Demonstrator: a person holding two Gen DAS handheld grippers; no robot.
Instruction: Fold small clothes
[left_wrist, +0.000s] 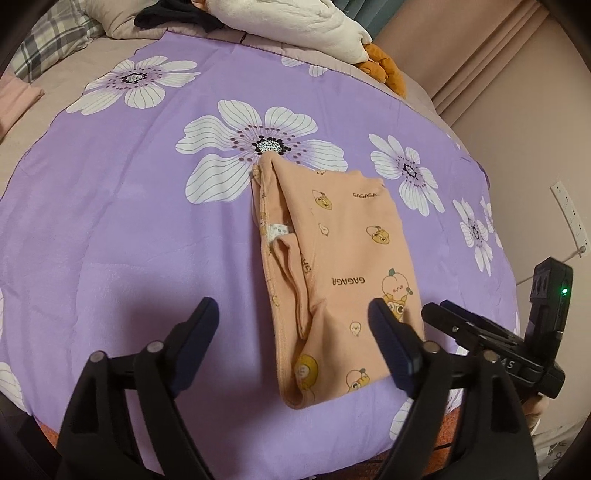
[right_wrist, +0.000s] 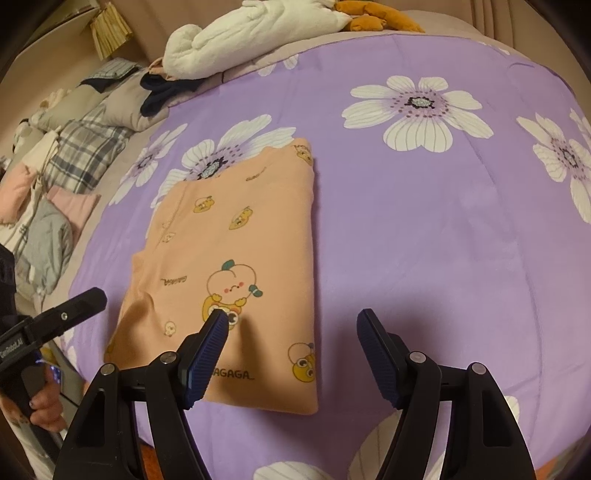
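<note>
A folded peach garment, printed with cartoon fruit and the word GAGAGA, lies flat on a purple floral sheet spread over a bed. The left gripper stands with jaws wide apart and nothing between its pads. The right gripper is likewise spread, one finger apparently just above the garment's near edge.

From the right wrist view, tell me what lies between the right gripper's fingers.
Between the right gripper's open fingers lies the near right edge of the folded peach garment, then bare purple sheet. Nothing is gripped.
</note>
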